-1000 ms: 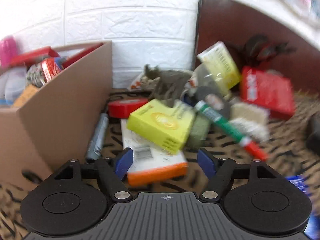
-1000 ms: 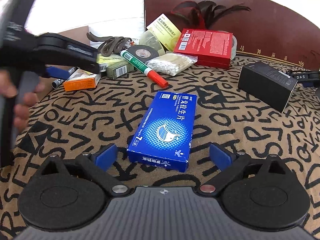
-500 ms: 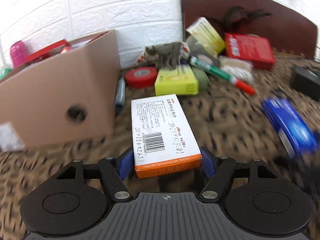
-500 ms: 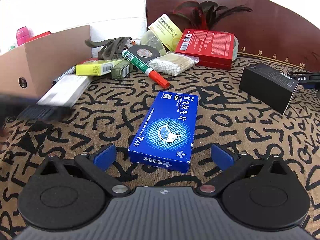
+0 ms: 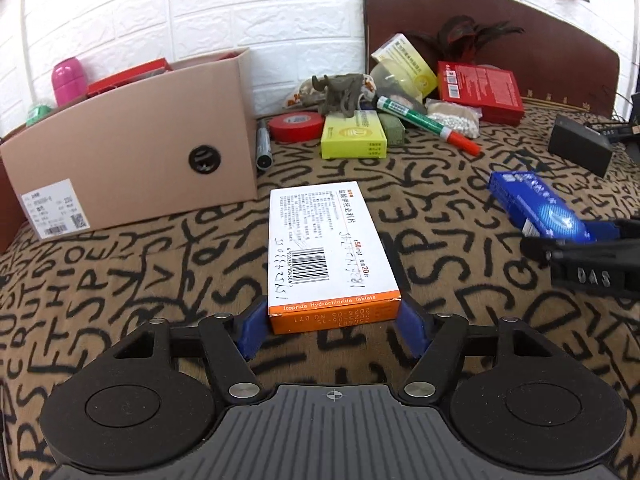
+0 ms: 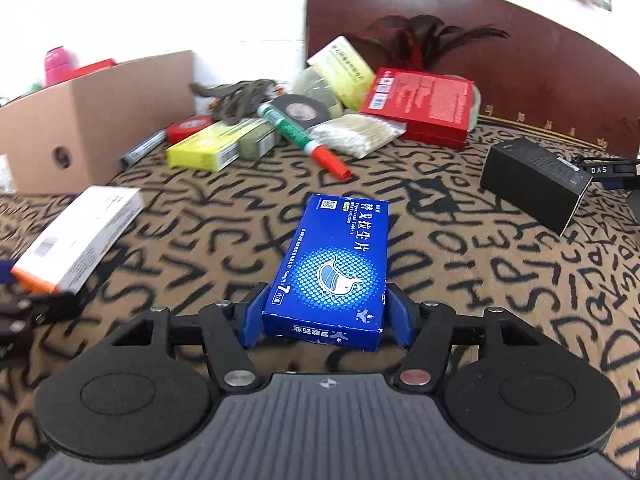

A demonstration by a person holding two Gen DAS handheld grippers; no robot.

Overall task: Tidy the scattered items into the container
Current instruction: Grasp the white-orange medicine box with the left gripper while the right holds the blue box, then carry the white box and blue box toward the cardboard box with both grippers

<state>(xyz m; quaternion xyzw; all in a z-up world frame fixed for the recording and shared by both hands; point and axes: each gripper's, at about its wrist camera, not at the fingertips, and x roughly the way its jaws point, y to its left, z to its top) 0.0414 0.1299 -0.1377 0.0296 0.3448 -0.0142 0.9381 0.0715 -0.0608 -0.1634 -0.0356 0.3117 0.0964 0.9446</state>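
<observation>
An open cardboard box (image 5: 132, 160), the container, stands at the back left on the patterned cloth and holds several items. My left gripper (image 5: 332, 324) is shut on the near orange end of a white and orange tablet box (image 5: 324, 248), which hangs a little above the cloth in front of the container. My right gripper (image 6: 326, 320) has its jaws closing on a blue tablet box (image 6: 340, 256), and both pads touch its long sides near the close end. The blue box (image 5: 536, 208) also shows at the right in the left wrist view.
A pile lies by the back wall: red tape (image 5: 296, 126), a yellow-green box (image 5: 354, 138), a green and red marker (image 5: 428, 124), a bag of cotton swabs (image 5: 456, 118), a red box (image 5: 480, 88). A grey marker (image 5: 263, 148) lies beside the container. A black box (image 5: 580, 146) stands far right.
The left gripper closed on the white and orange box and drew it back from the pile. The right gripper stayed in place and its wide jaws came in against the blue box.
</observation>
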